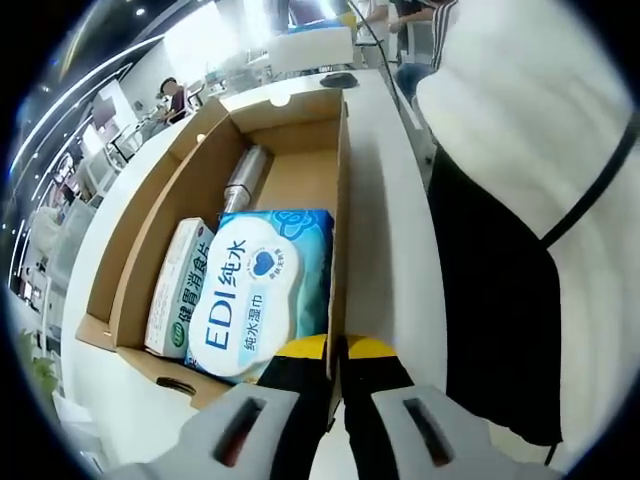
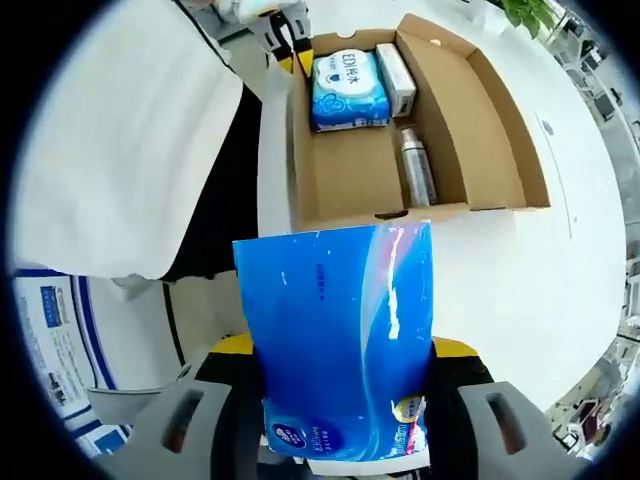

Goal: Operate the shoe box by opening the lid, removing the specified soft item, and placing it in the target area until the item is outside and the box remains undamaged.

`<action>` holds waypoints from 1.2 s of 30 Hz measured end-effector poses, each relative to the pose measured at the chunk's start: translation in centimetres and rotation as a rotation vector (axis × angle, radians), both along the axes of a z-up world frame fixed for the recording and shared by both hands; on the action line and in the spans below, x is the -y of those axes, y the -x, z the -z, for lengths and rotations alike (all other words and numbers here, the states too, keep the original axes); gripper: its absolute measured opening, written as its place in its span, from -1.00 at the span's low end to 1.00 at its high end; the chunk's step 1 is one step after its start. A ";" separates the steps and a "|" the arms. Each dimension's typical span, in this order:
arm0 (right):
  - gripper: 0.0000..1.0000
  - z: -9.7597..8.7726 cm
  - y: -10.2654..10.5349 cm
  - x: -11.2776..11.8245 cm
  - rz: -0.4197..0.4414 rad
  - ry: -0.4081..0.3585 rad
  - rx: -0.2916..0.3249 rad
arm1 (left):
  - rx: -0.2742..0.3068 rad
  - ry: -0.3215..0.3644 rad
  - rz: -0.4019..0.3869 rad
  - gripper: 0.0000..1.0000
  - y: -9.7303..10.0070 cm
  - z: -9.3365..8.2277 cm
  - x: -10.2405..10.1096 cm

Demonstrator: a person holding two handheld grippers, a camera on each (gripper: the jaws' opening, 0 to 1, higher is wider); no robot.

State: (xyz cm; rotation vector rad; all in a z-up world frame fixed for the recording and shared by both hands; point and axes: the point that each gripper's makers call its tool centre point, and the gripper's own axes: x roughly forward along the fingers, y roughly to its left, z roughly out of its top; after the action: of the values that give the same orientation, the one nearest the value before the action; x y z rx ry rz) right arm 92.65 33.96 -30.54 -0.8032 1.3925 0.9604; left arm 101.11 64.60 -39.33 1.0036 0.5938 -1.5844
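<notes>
The open cardboard shoe box [image 1: 300, 170] lies on a white table. Inside it are a blue and white wet-wipes pack [image 1: 255, 290], a white and green carton [image 1: 182, 285] and a silver bottle [image 1: 246, 180]. My left gripper [image 1: 335, 365] is shut on the box's near side wall, one yellow-tipped jaw on each side. In the right gripper view my right gripper [image 2: 340, 420] is shut on a soft blue tissue pack [image 2: 340, 340], held up outside the box [image 2: 350, 170], on its near side. The left gripper [image 2: 285, 45] shows at the box's far corner.
A person in a white top [image 1: 520, 150] stands close along the table's edge beside the box. Bare white tabletop [image 2: 520, 270] spreads to the right of the box. Desks and people sit far behind [image 1: 175, 100]. A green plant [image 2: 525, 10] stands at the table's far end.
</notes>
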 end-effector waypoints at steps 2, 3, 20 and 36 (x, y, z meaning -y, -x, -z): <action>0.27 0.1 0.3 0.1 -0.003 0.000 -0.002 | -0.003 -0.003 0.001 -0.94 0.0 0.0 0.0; 0.27 0.3 0.4 0.2 -0.005 0.000 0.002 | -0.004 -0.004 0.002 -0.94 0.0 0.0 0.0; 0.27 2.1 1.4 1.6 -0.002 0.026 0.031 | -0.007 -0.005 -0.003 -0.94 -0.1 0.0 0.0; 0.27 2.8 1.2 2.6 0.028 0.014 0.047 | -0.010 -0.009 0.007 -0.96 -0.1 0.1 -0.1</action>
State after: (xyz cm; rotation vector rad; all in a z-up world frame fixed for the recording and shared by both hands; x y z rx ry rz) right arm 91.49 31.33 -33.36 -0.8098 1.3677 0.9060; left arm 101.17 64.67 -39.46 1.0062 0.6052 -1.5950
